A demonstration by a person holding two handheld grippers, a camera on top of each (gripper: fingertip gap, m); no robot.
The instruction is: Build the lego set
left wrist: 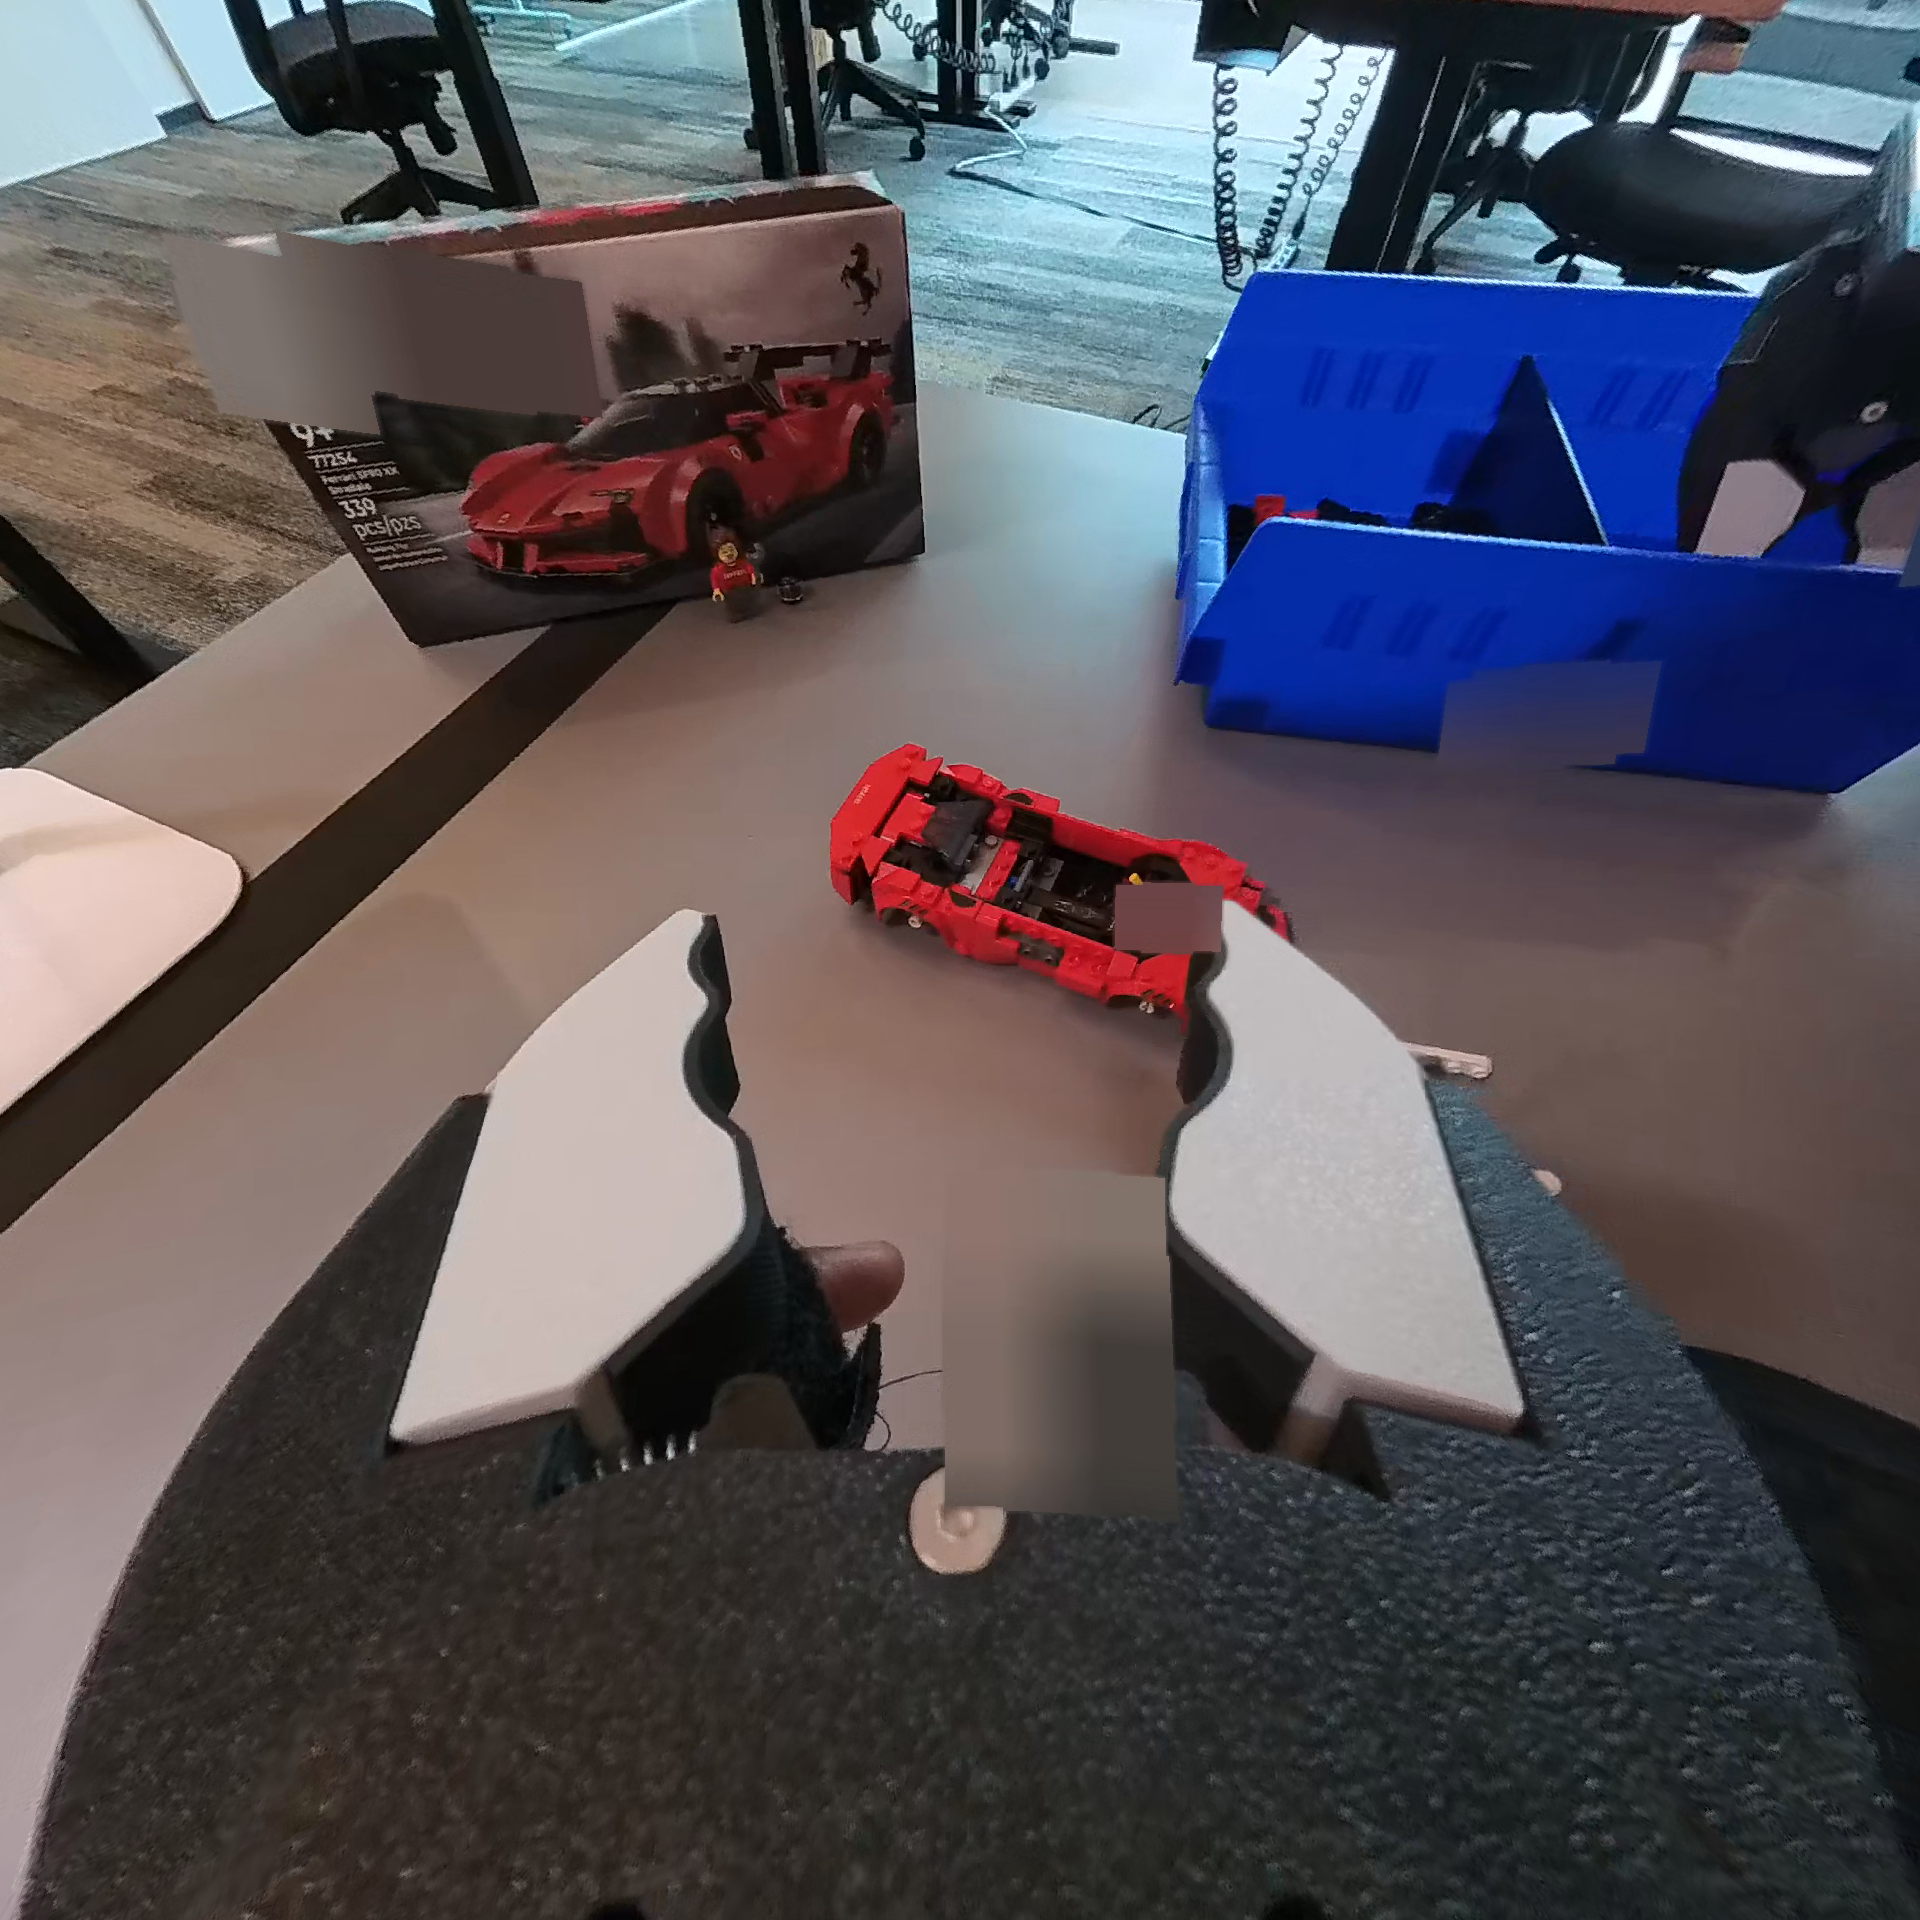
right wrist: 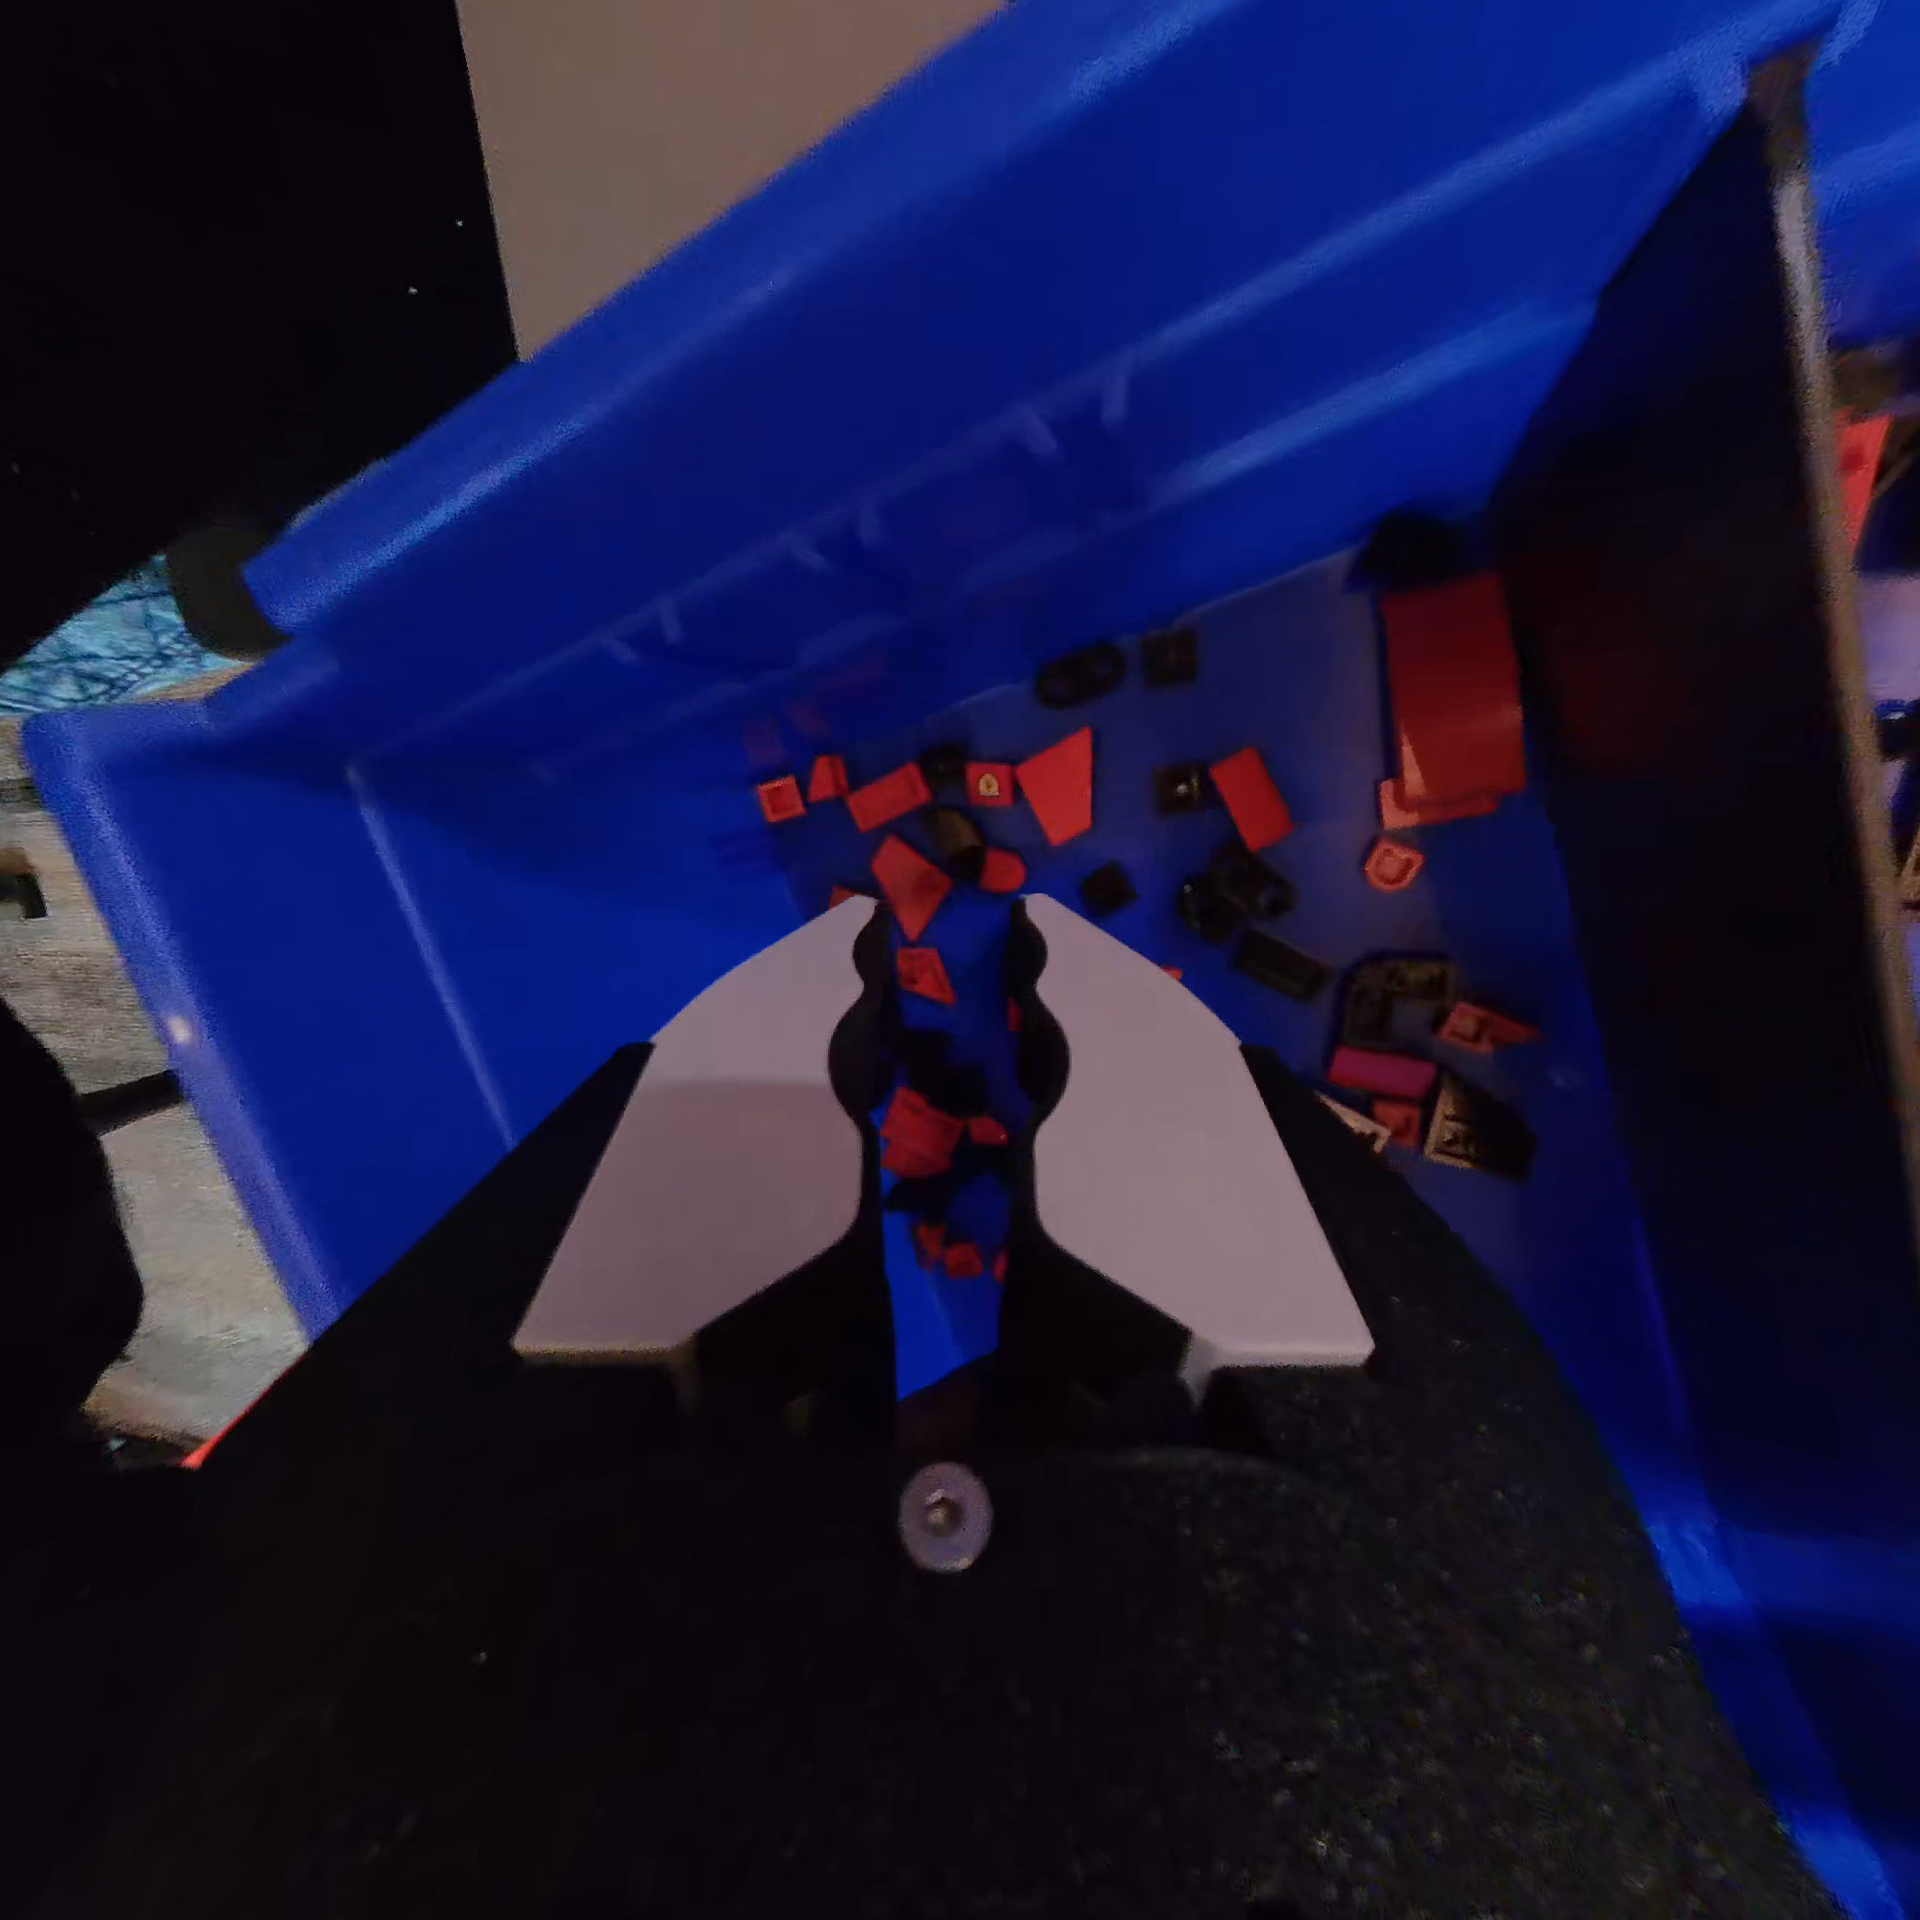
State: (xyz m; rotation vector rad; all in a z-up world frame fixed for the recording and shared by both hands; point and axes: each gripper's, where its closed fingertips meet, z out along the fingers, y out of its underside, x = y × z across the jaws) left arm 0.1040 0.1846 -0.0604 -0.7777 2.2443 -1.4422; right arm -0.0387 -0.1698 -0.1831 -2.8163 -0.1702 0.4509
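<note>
Picking time: your left gripper [left wrist: 961, 971] hangs wide open and empty. Mid-frame on the grey table [left wrist: 520, 883] lies the half-built red brick car [left wrist: 1039, 894], long body slanting upper left to lower right; I cannot tell its nose. Your right gripper [right wrist: 948, 914], fingers nearly together and holding nothing, reaches into the blue plastic bin [right wrist: 935, 364]; I think you next pinch one small red piece [right wrist: 914, 883].

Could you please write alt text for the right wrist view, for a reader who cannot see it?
The right gripper, its fingers narrowly apart and holding nothing, reaches down into a blue bin. Small red and black lego pieces lie scattered on the bin floor ahead of it.
</note>
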